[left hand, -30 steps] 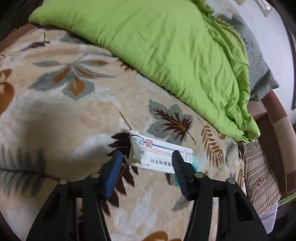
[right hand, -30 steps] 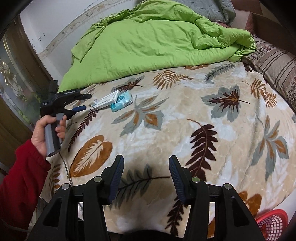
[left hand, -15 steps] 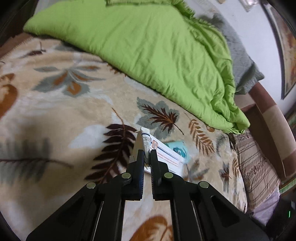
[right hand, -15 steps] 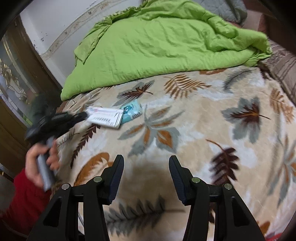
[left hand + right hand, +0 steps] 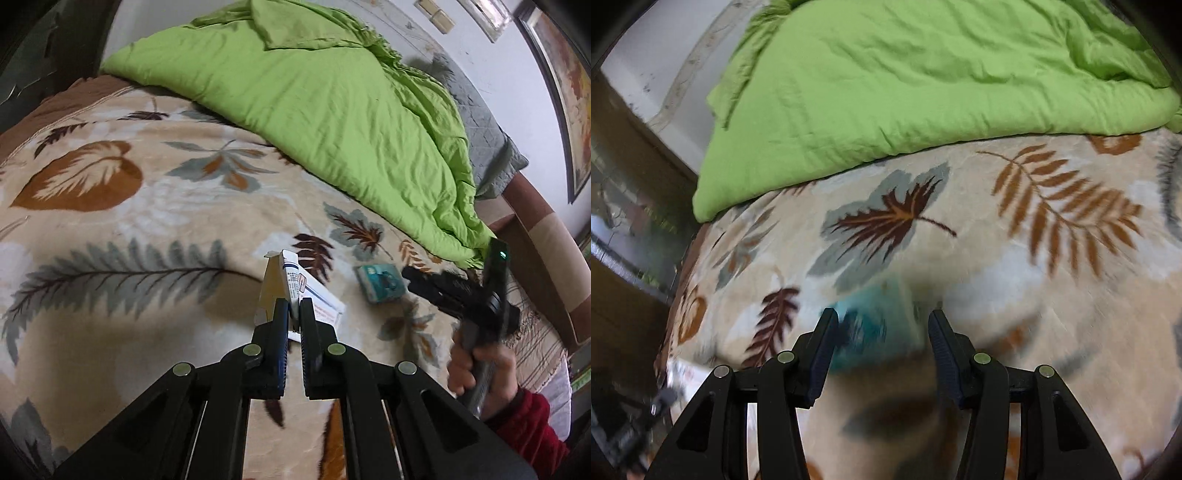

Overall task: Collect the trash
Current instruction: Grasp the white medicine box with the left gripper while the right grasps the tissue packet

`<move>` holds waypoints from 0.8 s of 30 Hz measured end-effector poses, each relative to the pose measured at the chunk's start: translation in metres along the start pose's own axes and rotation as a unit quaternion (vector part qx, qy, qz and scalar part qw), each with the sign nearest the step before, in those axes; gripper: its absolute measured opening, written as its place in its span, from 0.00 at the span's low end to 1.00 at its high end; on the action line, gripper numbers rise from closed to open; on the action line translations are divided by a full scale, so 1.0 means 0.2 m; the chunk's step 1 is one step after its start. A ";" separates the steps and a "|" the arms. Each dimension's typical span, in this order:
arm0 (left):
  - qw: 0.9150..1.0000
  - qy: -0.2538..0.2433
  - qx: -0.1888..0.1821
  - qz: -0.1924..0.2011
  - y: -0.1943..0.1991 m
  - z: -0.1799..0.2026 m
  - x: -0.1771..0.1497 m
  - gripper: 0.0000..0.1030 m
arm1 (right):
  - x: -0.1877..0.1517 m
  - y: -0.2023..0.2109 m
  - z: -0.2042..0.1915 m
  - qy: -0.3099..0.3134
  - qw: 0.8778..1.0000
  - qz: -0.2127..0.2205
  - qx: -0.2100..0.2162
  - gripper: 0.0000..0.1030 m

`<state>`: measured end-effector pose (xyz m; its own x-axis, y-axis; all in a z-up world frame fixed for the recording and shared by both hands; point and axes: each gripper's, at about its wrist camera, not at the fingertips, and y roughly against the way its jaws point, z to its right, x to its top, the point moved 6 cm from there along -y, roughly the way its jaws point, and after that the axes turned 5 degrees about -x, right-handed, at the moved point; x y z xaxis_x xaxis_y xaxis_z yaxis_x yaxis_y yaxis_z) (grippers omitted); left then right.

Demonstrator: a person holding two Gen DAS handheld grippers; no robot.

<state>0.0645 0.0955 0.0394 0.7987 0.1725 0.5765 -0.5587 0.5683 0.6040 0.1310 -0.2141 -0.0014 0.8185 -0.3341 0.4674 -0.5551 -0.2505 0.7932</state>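
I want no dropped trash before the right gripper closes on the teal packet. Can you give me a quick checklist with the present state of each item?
1. Left gripper shut on the white box: ok.
2. Box lifted off the blanket: cannot tell.
3. Right gripper open: ok.
4. Teal packet between its fingers: ok, though blurred.
5. Packet apart from the green quilt: ok.
6. Bin in view: not ok.

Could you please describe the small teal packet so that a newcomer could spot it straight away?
Below the green duvet, on the leaf-patterned blanket, the teal packet lies flat. Unlike the white carton beside it, nothing grips it.
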 end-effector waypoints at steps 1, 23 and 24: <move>1.000 0.002 0.001 0.000 0.00 -0.02 0.00 0.05 | 0.01 -0.03 0.00 -0.002 1.000 -0.004 0.000 0.53; 1.000 -0.007 -0.002 0.023 0.04 -0.09 0.01 0.05 | -0.20 -0.06 -0.39 0.230 0.972 -0.036 -0.011 0.69; 1.000 -0.011 0.000 0.027 0.06 -0.08 0.01 0.05 | -0.22 -0.08 -0.39 0.244 0.969 -0.035 -0.022 0.69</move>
<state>0.0638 0.1155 0.0382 0.7624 0.1852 0.6200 -0.6009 0.5582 0.5722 0.1156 -0.1246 -0.0044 0.8329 0.1538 0.5316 -0.4968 -0.2153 0.8407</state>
